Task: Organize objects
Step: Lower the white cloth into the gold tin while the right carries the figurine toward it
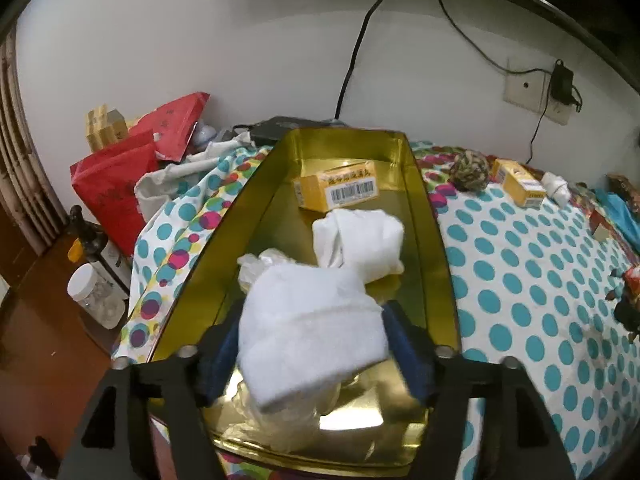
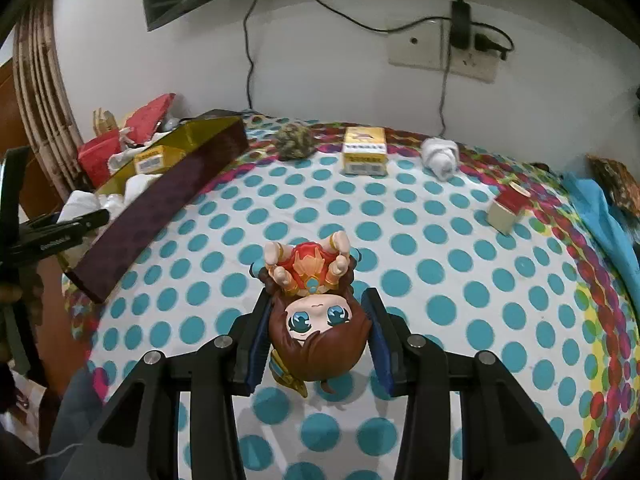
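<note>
Left hand-held gripper [image 1: 312,356]: jaws spread wide, blue pads [image 1: 412,360] flanking a white rolled cloth [image 1: 312,328] without visibly pressing on it; cloth blurred, over the near end of the gold tin box [image 1: 428,216]. Under the cloth, crumpled clear plastic [image 1: 288,420] on the box floor. Farther into the box, a second white cloth bundle [image 1: 360,240], and beyond that a yellow carton with a barcode [image 1: 340,190], lying flat toward the far end. Box set on the left edge of a surface covered by a polka-dot spread [image 1: 520,280].

Right hand-held gripper [image 2: 316,344]: partly closed, blue pads [image 2: 258,344] clamped on the brown-haired head of a toy figurine [image 2: 316,320], face toward the camera, red-and-gold body and feet pointing away, held above the spread.

Outward, along the far edge: a woven rope ball [image 2: 296,142], an upright yellow carton [image 2: 365,150] beside it, then a small white rolled cloth [image 2: 440,156], each apart from the next. Farther right, a small red-topped box [image 2: 508,210], tilted. Blue fabric [image 2: 600,216] at the right border.

Left of the box, red bags [image 1: 120,176] against the wall, with a dark bottle [image 1: 92,240] and a white-capped jar [image 1: 96,296] lower down. Cables and a wall socket [image 2: 444,52] above.
</note>
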Demonstrator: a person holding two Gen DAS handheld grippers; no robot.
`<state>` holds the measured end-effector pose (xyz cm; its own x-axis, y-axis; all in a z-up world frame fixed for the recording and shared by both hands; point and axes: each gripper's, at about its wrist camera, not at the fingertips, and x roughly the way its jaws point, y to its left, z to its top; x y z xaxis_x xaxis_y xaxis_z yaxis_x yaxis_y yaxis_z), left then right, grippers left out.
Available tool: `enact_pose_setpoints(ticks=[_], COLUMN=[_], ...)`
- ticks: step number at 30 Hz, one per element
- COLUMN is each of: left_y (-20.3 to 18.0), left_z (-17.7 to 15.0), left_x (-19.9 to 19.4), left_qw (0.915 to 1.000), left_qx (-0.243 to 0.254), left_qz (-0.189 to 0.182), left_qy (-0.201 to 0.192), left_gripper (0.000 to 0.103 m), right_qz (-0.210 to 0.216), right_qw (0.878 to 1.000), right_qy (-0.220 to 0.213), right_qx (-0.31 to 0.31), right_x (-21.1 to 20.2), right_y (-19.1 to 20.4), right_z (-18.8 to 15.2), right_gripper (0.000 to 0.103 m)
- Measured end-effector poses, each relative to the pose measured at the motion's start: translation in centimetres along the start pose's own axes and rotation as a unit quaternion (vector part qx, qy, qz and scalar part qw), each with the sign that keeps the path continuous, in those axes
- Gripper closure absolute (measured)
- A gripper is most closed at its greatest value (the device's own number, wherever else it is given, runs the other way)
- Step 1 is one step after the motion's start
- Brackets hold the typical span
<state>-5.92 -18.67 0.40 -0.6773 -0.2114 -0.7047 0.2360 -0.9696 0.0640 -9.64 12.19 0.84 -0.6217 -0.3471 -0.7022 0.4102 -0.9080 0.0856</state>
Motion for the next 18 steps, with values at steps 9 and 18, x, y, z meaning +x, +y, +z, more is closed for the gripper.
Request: enact_pose_setpoints(ticks=[9, 18], left_y=[3.7, 5.4], left_z=[-2.7, -6.0], left_x=[-5.2, -8.1], left_qw=[0.998, 0.9961], left_qx=[-0.041, -0.062], left_qz=[-0.012, -0.024], left_qy=[-0.047, -0.058], left_gripper=[0.017, 0.017], right_qz=[0.019, 0.049], right_qw=[1.0, 0.997], right_qy=[-0.001, -0.004], right_qx=[-0.024, -0.059], right_x=[0.7, 1.5], right_y=[3.6, 9.1], right_z=[1.5, 3.6], right_gripper=[0.062, 0.062])
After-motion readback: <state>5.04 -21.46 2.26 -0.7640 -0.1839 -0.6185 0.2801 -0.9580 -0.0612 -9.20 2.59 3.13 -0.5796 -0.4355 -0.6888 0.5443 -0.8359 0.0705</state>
